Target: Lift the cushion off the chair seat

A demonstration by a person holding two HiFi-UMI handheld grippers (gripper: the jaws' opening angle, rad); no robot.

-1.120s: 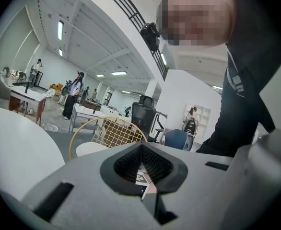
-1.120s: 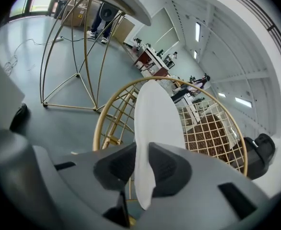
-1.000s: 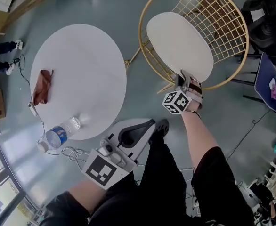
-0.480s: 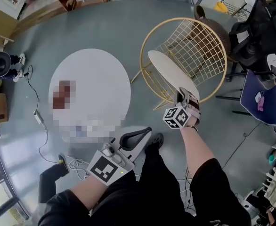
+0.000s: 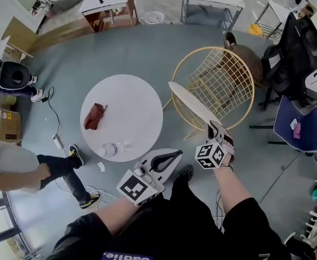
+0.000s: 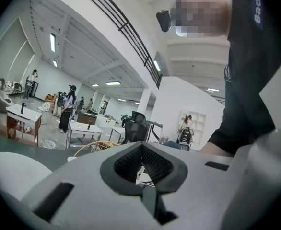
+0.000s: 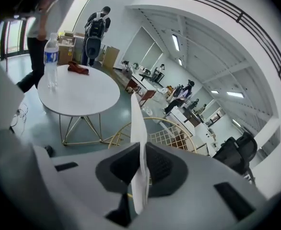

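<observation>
The white oval cushion (image 5: pixel 192 105) hangs tilted, edge-on, above the gold wire chair (image 5: pixel 226 83), off its seat. My right gripper (image 5: pixel 216 128) grips the cushion's near edge. In the right gripper view the thin white cushion (image 7: pixel 137 123) stands upright between the dark pads, and the jaws of the right gripper (image 7: pixel 139 172) are still closing on it, with the chair (image 7: pixel 167 134) below. My left gripper (image 5: pixel 173 155) is held in front of my body, shut, with nothing in it. The left gripper (image 6: pixel 141 167) points nearly level across the room.
A round white table (image 5: pixel 134 129) left of the chair carries a water bottle (image 5: pixel 111 149) and a dark red cloth (image 5: pixel 94 116). A person's legs (image 5: pixel 55 167) stand at the left. A black office chair (image 5: pixel 299 47) and a blue chair (image 5: pixel 302 129) are to the right.
The cushion lay flat on the chair seat; now it has come up off it, tilted on edge, in my right gripper. Both grippers have risen, and the view takes in more floor.
</observation>
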